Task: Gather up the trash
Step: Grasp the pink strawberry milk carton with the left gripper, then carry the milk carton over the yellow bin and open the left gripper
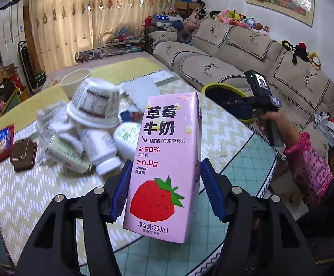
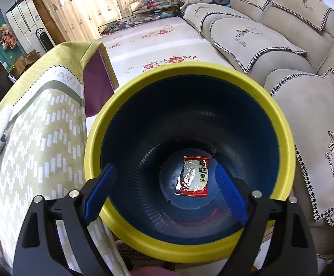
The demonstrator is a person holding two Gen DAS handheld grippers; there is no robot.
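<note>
A pink strawberry-milk carton [image 1: 164, 168] stands upright between the blue pads of the left tongs [image 1: 164, 188], clamped at its lower half and lifted clear of the table [image 1: 40, 195], which is covered in a beige-and-white zigzag cloth. Behind the carton a heap of rubbish lies on the cloth: an overturned paper cup [image 1: 95, 105] with printed labelling, a white plastic bottle [image 1: 102, 149] on its side, a second white bottle [image 1: 126, 138] just beside it, crumpled white tissue [image 1: 51, 124] and a pale green carton [image 1: 68, 154] lying flat. Near the table's left edge sit a brown square tin [image 1: 23, 154] and a small red-and-blue box [image 1: 4, 142], close together.

Off the far right side of the table, a hand [image 1: 274, 122] in a pink patterned sleeve [image 1: 309, 165] holds the right tongs [image 2: 164, 191] over a yellow-rimmed bin [image 2: 282, 124] with a dark blue inside. Those tongs hang with their pads wide apart and nothing between them, pointing down into the bin's mouth. At the bottom of the bin lies a single red-and-silver snack wrapper [image 2: 194, 177]. A beige sofa [image 2: 293, 53] with houndstooth-trimmed covers stands just beyond the bin.
</note>
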